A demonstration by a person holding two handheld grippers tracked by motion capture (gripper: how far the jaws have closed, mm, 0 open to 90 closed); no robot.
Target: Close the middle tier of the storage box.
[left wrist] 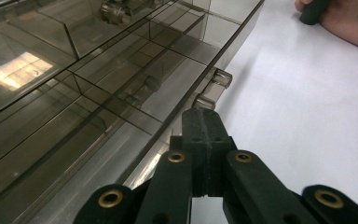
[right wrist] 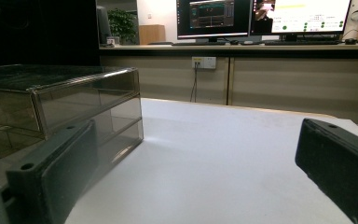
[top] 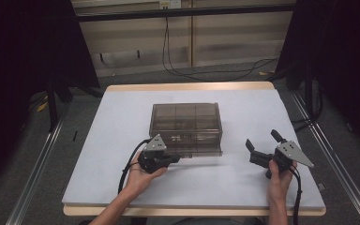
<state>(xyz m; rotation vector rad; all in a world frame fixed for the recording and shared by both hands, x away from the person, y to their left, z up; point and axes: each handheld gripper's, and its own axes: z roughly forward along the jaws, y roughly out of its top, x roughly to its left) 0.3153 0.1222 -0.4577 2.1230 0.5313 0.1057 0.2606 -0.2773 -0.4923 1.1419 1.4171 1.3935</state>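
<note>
High view: smoky clear box with inner dividers sits mid-table on white top; your left gripper lies at box's front edge, near its left corner; your right gripper rests well right of box, jaws spread wide.

Left gripper view: your left gripper has jaws pressed together, tip just beside box wall near small latch; whether anything is pinched, cannot tell.

Right gripper view: your right gripper jaws far apart, bare table between; box at left; monitors beyond.
</note>
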